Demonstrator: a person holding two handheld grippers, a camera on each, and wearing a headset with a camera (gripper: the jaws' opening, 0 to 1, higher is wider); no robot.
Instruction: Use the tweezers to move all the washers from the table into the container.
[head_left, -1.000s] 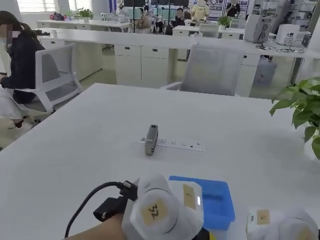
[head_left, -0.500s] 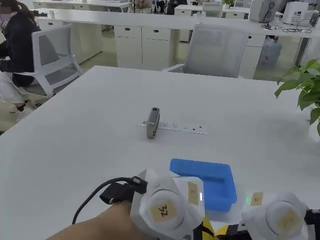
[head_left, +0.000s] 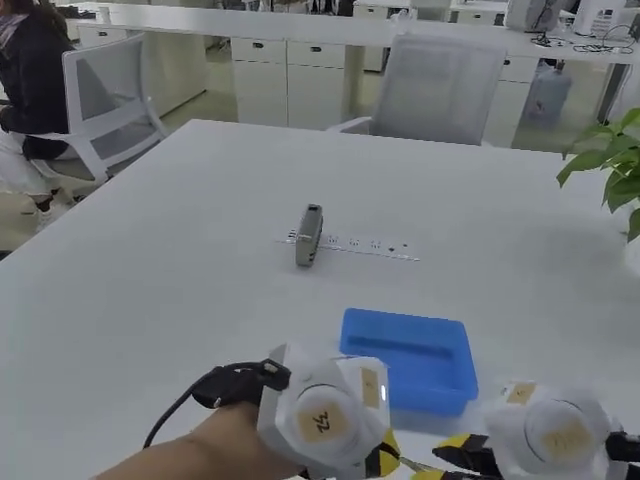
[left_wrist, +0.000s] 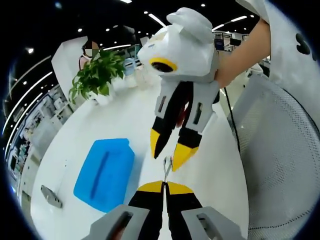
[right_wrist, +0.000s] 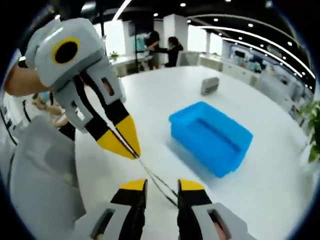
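A: Surface and room, quick?
B: A white surface (head_left: 180, 250) is carrying a power strip (head_left: 372, 245) with a grey adapter (head_left: 309, 236). An office chair (head_left: 440, 85) is standing behind it, and plant leaves (head_left: 605, 165) are hanging at the right.
A: Tweezers?
B: The left gripper (left_wrist: 165, 186) is pinching the tweezers (left_wrist: 166, 169), fingers closed. The right gripper (right_wrist: 163, 185) is holding its fingers apart around the other end; I can't tell whether they're touching. The blue container (head_left: 410, 355) is lying just beyond both.

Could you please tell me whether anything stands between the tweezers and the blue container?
Nothing visible does. The left tongs pinch one end of the tweezers, whose other end lies between the open right tongs. From there to the container, just white tabletop lies.
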